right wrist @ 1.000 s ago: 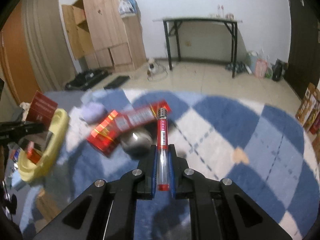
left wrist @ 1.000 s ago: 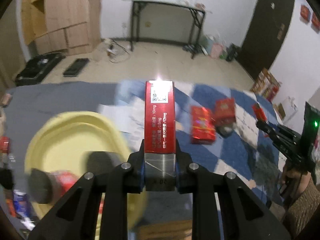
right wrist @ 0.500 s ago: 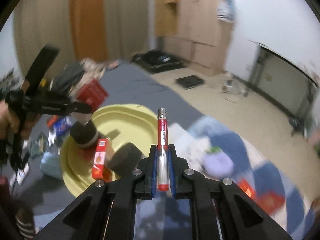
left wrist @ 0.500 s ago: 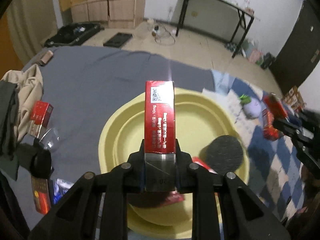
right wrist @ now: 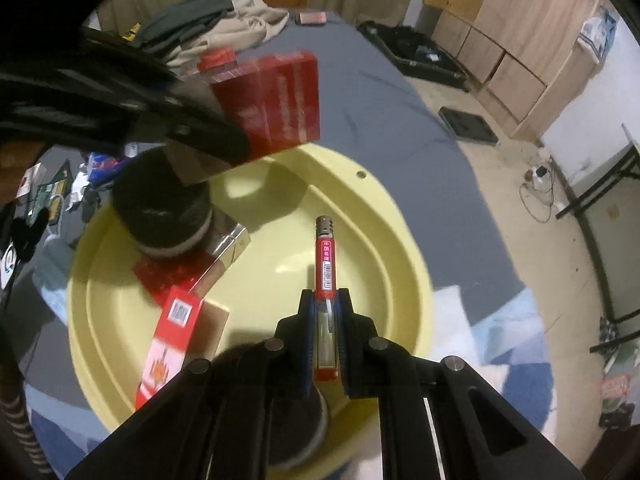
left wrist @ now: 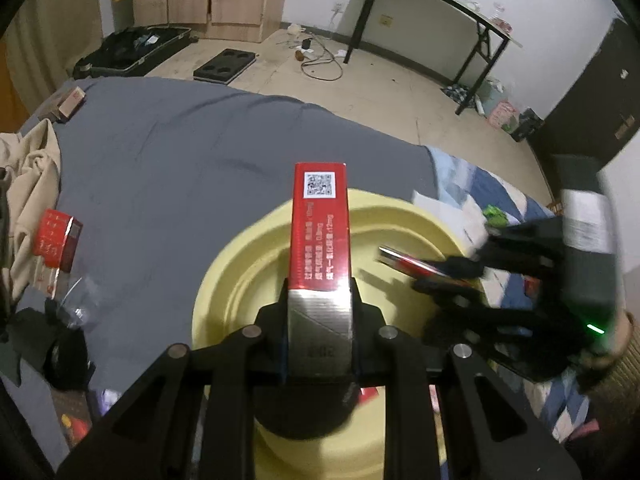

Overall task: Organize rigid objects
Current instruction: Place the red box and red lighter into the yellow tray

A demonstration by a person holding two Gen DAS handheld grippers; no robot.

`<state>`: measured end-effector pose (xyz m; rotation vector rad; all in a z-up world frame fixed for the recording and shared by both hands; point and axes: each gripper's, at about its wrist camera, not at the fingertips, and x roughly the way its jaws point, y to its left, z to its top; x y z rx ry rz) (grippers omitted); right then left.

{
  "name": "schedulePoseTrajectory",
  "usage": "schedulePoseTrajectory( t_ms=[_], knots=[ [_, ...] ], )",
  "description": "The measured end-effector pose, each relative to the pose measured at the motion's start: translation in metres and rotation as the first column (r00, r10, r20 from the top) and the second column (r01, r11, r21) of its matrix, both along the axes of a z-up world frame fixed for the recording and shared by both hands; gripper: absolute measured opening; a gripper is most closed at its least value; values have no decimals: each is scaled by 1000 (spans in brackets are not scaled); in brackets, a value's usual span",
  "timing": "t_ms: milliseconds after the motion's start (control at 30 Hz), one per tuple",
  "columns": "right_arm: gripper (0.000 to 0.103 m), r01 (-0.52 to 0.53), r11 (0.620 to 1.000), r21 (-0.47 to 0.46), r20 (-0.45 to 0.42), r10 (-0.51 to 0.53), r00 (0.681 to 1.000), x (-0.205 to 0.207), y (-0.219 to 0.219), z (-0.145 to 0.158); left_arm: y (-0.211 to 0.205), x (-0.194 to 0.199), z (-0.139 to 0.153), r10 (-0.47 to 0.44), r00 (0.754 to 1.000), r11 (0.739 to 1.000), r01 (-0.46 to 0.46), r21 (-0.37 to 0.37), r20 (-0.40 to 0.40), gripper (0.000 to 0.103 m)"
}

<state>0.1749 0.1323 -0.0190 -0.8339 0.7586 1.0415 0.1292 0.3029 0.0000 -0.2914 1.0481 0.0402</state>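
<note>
Grey bedcover (left wrist: 168, 152) spread under a wide yellow basin (left wrist: 400, 216), tiled floor, a black-legged table (left wrist: 432, 4) and wooden cupboards (right wrist: 532, 52) beyond the basin's far side.

Left gripper (left wrist: 320, 280) pitched steeply down over the basin's near half, jaws clamped on the silver end of a red cigarette pack (left wrist: 320, 228), pack jutting forward along the fingers with its QR-code end furthest out. From the right wrist view, same pack (right wrist: 280, 100) hanging above the basin's left rim, clear of the basin floor.

Right gripper (right wrist: 324, 308) likewise angled down over the basin's middle, jaws pressed together on a slim red lighter (right wrist: 325, 268) — metal nozzle pointing ahead toward the far rim. In the left wrist view, right gripper (left wrist: 432, 272) blurred at the basin's right edge, lighter (left wrist: 404, 262) tip over the basin; a sleeve cuff (left wrist: 624, 344) behind it, hand itself hard to make out.

Inside the basin: a dark round container (right wrist: 164, 208) with a pale band at the left, a flat red-and-silver pack (right wrist: 188, 268) just beside and partly under it, another red pack (right wrist: 172, 344) leaning near the front-left wall, one more dark round shape (right wrist: 296, 420) — possibly a second container — mostly hidden under the right gripper's frame.

Left of the basin, on the cover: a small red box (left wrist: 60, 240), crumpled beige clothing (left wrist: 28, 168).
</note>
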Motion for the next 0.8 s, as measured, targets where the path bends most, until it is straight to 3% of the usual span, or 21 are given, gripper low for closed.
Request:
schedulePoseTrajectory(
  t_ms=[167, 267, 333, 500, 600, 800],
  knots=[
    [10, -4, 1000, -22, -20, 4, 1000, 3, 11, -18, -22, -60, 17, -78, 997, 997, 78, 24, 21, 24],
    [10, 13, 1000, -16, -46, -13, 999, 10, 20, -26, -44, -88, 2, -182, 983, 982, 183, 52, -24, 24],
    [10, 16, 1000, -14, -52, -17, 998, 11, 26, -31, -52, -96, -17, -202, 978, 978, 204, 43, -58, 24],
    [10, 18, 999, -45, -59, -20, 998, 8, 35, -46, -60, -87, -50, -240, 966, 970, 243, 24, -100, 24],
    [10, 43, 999, -16, -75, -44, 996, 11, 39, -47, -55, -78, -52, -230, 969, 973, 230, -4, -88, 24],
    [14, 72, 997, 13, -75, -70, 995, 5, 33, -48, -50, -69, -56, -192, 978, 980, 195, 29, -84, 30]
  ],
)
